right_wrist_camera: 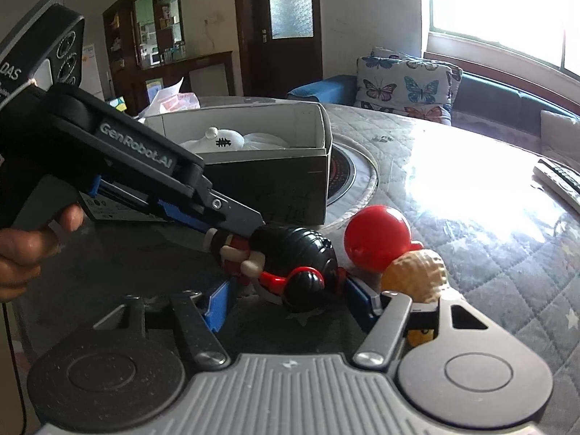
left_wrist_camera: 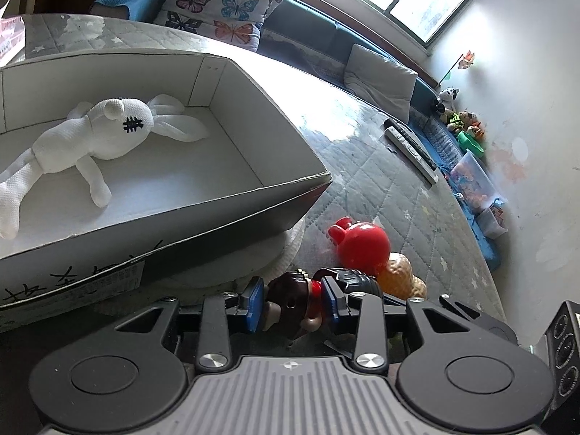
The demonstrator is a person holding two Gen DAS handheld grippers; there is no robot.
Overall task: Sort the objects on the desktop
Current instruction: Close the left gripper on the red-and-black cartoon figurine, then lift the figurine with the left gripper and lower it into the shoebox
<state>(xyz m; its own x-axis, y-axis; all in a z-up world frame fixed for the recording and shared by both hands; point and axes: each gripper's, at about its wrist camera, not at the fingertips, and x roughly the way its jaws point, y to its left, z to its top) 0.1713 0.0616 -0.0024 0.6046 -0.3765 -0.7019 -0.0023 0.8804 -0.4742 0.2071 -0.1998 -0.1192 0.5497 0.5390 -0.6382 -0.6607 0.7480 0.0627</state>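
Note:
A small toy figure (left_wrist_camera: 286,290) with brown hair and a black and red body (right_wrist_camera: 293,253) lies on the quilted table. My left gripper (left_wrist_camera: 293,295) straddles its head, blue pads close on both sides and barely apart from it; it enters the right wrist view from the left (right_wrist_camera: 232,250). My right gripper (right_wrist_camera: 290,301) is open around the figure's black end, its left pad clear of it. A red round toy (left_wrist_camera: 362,244) (right_wrist_camera: 377,237) and a peanut-shaped toy (left_wrist_camera: 402,275) (right_wrist_camera: 417,272) lie just beyond. A white plush rabbit (left_wrist_camera: 94,134) (right_wrist_camera: 224,141) lies in the cardboard box (left_wrist_camera: 290,185) (right_wrist_camera: 253,181).
Two remote controls (left_wrist_camera: 409,148) (right_wrist_camera: 558,177) lie far right on the table. A round hob plate (right_wrist_camera: 348,177) sits beside the box. A butterfly cushion (left_wrist_camera: 221,3) and bench run behind, with small toys (left_wrist_camera: 460,119) along the wall. A person's hand (right_wrist_camera: 21,253) holds the left gripper.

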